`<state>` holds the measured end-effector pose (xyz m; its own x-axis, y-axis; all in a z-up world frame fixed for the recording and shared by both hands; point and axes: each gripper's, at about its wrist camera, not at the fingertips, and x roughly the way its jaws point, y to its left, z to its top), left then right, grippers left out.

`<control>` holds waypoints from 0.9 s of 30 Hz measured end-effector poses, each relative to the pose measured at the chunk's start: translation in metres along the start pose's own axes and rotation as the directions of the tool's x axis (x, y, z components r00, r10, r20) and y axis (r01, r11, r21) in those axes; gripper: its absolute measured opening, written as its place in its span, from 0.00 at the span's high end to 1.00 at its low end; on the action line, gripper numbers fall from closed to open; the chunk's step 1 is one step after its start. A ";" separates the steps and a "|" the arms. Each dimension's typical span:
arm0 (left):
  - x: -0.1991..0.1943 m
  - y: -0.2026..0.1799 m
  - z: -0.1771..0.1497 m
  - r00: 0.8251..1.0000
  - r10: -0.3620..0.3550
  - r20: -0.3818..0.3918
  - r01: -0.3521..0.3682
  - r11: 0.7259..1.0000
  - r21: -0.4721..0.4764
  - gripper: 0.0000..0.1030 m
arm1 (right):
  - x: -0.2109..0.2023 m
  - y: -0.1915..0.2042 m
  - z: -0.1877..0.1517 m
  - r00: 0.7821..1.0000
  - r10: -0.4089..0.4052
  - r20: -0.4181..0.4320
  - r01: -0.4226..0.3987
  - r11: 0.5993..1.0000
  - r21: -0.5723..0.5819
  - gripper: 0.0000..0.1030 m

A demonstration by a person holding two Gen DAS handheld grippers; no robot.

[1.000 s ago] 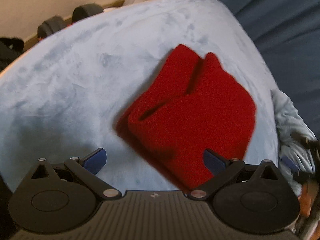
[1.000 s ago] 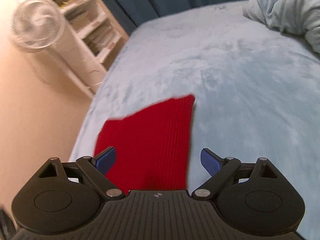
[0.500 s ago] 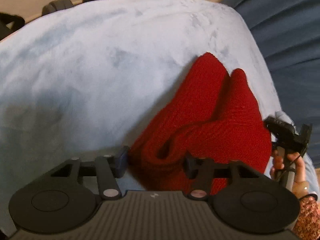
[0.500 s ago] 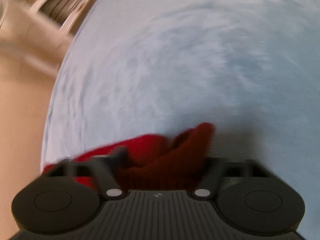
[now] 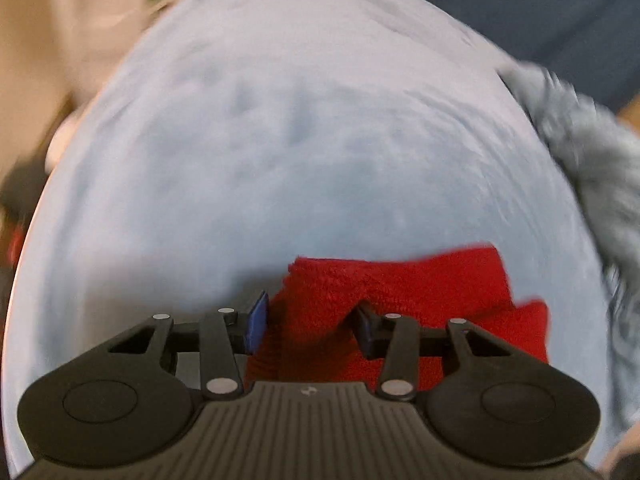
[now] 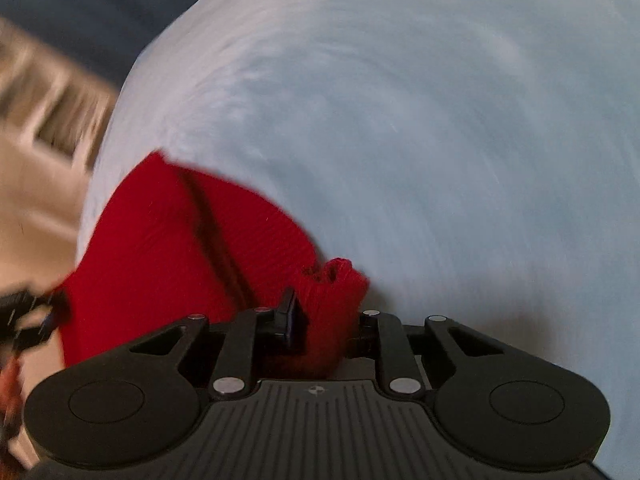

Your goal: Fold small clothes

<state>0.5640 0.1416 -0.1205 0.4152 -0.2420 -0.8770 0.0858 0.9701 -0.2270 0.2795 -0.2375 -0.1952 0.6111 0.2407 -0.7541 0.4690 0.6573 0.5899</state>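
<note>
Left gripper (image 5: 310,322) is pinching a bunched fold of the red knit (image 5: 404,292); blue pads are pressing in from both sides w/ fabric filling the gap. Right gripper (image 6: 326,320) is likewise clamping a narrow ridge of knit (image 6: 192,248), fingers drawn close, cloth squeezed betw. them.

Knit is lying low in both views, on the pale blue blanket (image 5: 280,140), at the near edge right in front of the tools. Left-wrist view: knit is spreading to the right of the fingers, w/ a second lobe poking out lower right. Right-wrist view: bulk of knit is fanning out to the left, a dark crease running through it; small puckered tip is sticking up just beyond the fingers.

Grey-blue cloth (image 5: 592,152) is sitting at blanket's right edge, apart from the knit. Both views are motion-blurred; background detail not legible.
</note>
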 end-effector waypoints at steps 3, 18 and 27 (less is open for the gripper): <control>0.006 -0.025 0.003 0.997 0.073 -0.008 -0.072 0.994 0.079 0.51 | -0.014 0.006 -0.035 0.994 -0.022 0.103 0.021 1.000 0.015 0.80; -0.105 0.022 -0.100 0.909 0.333 0.251 -0.354 0.934 0.041 0.00 | -0.061 0.031 0.002 0.977 -0.157 0.147 0.186 0.959 -0.213 0.41; -0.204 -0.071 -0.286 0.906 0.289 0.309 -0.308 0.951 0.013 0.00 | -0.164 0.083 -0.106 0.971 -0.008 0.237 0.179 0.681 -0.710 0.15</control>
<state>0.2142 0.1170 -0.0470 0.6809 0.0669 -0.7293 -0.0343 0.9976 0.0595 0.1502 -0.1467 -0.0537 0.7410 0.0589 -0.6689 -0.0239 0.9978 0.0614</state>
